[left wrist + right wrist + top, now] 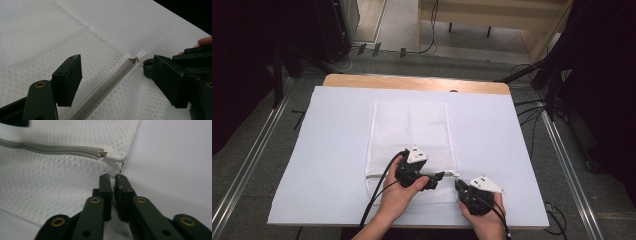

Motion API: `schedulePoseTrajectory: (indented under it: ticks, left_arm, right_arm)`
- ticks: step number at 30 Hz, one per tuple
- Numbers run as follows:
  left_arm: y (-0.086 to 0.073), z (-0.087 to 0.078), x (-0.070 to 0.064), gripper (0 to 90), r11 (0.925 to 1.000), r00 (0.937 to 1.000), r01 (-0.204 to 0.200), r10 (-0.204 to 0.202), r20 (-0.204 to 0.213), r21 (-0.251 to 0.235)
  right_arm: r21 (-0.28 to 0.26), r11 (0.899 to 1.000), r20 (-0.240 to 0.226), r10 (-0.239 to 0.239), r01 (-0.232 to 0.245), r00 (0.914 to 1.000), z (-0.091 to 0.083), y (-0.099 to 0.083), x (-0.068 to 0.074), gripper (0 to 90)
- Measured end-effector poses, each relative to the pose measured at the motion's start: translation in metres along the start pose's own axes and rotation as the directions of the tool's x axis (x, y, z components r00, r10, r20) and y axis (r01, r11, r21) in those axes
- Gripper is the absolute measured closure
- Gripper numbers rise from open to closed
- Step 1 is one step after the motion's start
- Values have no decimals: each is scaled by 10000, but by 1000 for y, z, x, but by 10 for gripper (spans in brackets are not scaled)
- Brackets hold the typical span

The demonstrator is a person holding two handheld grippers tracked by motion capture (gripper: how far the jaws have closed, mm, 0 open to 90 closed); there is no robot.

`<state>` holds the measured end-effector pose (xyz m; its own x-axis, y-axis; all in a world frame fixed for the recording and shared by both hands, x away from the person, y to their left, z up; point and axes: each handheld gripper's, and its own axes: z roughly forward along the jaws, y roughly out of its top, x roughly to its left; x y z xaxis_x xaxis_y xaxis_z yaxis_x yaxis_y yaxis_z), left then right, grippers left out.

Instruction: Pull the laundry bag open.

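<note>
The white mesh bag (411,145) lies flat on the worktop (492,130), its grey zipper (105,88) running between the left gripper (120,82)'s jaws, which stand wide apart on either side of it. The white zipper pull (116,155) sits just beyond the right gripper (113,178), whose jaws are pressed together on the bag's corner edge, apparently to anchor the fabric so the zipper can slide.
</note>
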<state>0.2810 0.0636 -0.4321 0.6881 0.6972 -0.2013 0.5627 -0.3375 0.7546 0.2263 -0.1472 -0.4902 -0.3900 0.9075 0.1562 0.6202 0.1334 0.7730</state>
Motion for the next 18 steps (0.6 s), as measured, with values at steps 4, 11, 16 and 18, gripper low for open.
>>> schedulePoseTrajectory:
  ticks: [4, 11, 16, 18]
  left_arm:
    - [10, 16, -8, 272, 9993, 9998, 177, -176, -15, 326]
    - [26, 34, -19, 335, 9926, 9949, 974, -952, -321, 728]
    - [30, 50, -30, 318, 9868, 9963, 725, -649, -566, 1449]
    - [30, 56, -34, 311, 9847, 9954, 662, -540, -796, 1609]
  right_arm:
    - [-91, 9998, -325, 173, -176, 9993, -1, 0, -2, 900]
    - [-839, 9961, -346, -303, 273, 9989, -11, 3, 4, 900]
    - [-858, 9958, -402, -342, 306, 9986, -11, 2, 5, 900]
    - [-953, 9948, -487, -415, 367, 9979, -12, 3, 6, 900]
